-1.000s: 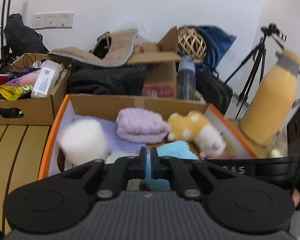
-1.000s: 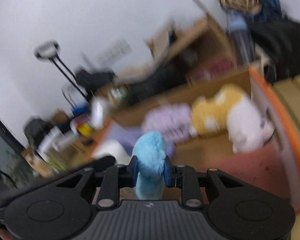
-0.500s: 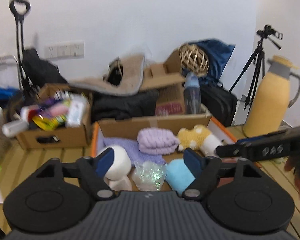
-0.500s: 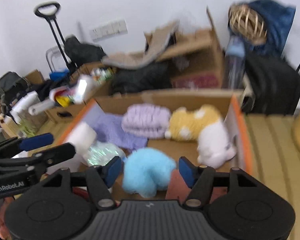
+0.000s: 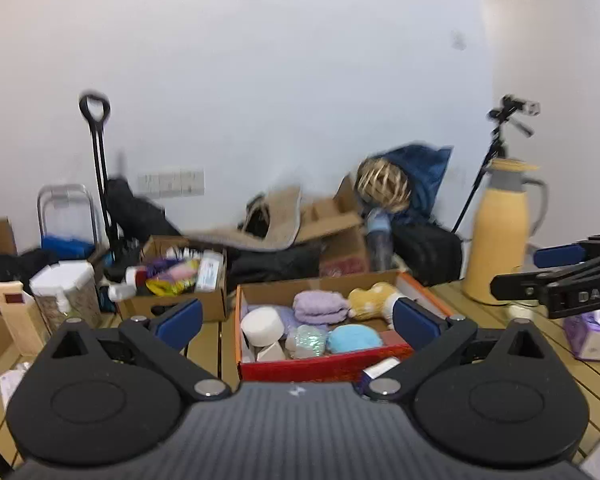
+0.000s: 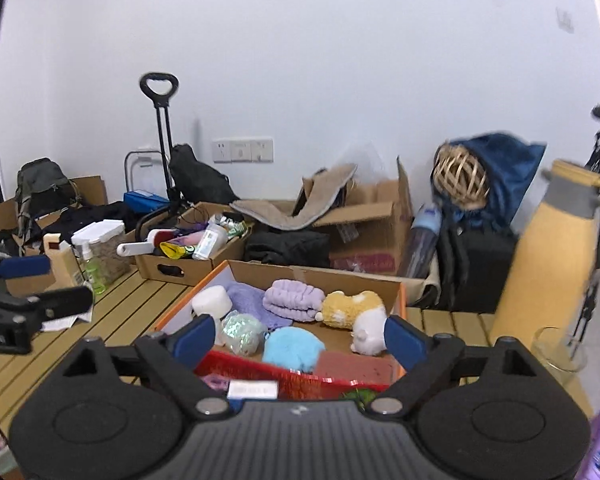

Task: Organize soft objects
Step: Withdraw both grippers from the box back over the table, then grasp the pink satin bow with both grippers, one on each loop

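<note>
While boxed (image 6: pixel 396 292): two purple cloths (image 6: pixel 294 300).

Right gripper (image 6: pixel 296 334) jaws opening, nothing between them. Beyond it, cardboard box (image 6: pixel 316 274) on slatted table (image 6: pixel 140 304) holds blue plush (image 6: pixel 292 348), yellow-white plush (image 6: pixel 354 308), purple towel (image 6: pixel 294 300), white roll (image 6: pixel 212 302). Yellow jug (image 6: pixel 548 256) far right. Left gripper (image 6: pixel 28 284) at left edge.

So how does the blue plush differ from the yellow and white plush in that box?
The blue plush is a single sky-blue colour and a rounded lump, while the yellow and white plush is two-toned and longer, stretched along the box's right side. The blue plush lies near the red front wall of the box; the yellow and white plush lies further back, beside the folded lilac cloth. Both are fluffy, lie inside the box, and neither is held.
</note>
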A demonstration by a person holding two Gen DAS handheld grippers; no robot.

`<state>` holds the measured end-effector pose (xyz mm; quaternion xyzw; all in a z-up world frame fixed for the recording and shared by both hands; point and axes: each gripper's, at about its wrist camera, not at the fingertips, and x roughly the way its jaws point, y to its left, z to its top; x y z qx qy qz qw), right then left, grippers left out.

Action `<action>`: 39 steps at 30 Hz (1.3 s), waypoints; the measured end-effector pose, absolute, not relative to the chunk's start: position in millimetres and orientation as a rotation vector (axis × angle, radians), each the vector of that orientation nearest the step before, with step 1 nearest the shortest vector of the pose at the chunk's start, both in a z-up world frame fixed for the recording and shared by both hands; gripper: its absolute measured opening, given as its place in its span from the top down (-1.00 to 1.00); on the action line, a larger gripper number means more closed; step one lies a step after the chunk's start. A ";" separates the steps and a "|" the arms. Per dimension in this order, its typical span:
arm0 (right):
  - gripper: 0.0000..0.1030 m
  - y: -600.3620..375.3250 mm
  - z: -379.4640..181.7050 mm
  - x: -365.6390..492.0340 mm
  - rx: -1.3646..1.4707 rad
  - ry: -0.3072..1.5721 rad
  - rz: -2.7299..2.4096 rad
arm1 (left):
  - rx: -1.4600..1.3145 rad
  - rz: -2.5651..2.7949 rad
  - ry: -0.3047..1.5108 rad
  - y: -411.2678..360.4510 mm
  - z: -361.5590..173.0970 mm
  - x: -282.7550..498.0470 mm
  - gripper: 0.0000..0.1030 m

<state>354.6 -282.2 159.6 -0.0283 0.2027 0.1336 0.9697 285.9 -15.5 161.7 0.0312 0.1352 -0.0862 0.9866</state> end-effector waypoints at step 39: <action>-0.75 -270.9 55.8 140.5 -0.001 0.368 0.252 | 0.006 -0.171 0.313 7.7 58.5 130.1 -1.00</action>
